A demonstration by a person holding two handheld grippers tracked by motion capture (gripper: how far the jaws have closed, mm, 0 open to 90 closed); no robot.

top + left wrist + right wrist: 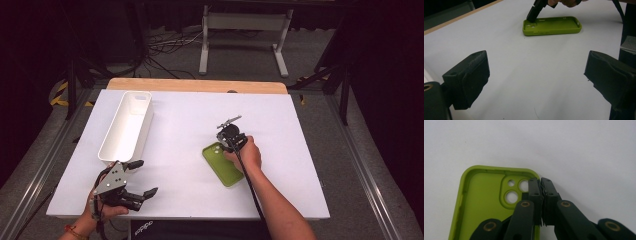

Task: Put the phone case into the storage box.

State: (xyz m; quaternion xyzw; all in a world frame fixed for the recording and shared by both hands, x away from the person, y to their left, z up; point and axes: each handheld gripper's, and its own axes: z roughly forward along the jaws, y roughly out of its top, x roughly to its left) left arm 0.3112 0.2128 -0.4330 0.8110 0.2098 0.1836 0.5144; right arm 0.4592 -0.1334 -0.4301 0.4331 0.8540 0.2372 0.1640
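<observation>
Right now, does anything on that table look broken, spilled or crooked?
Nothing stands out. The green phone case lies flat, hollow side up and undamaged, with the right gripper shut on the rim of one corner. The white bin stands upright. No spill shows.

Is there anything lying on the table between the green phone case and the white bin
Nothing visible. In the high view, bare white table lies between the green phone case and the white bin. The right gripper is already clamped on the case's rim.

Lab, dark curtains (30,40), floor cables (165,45)
</observation>
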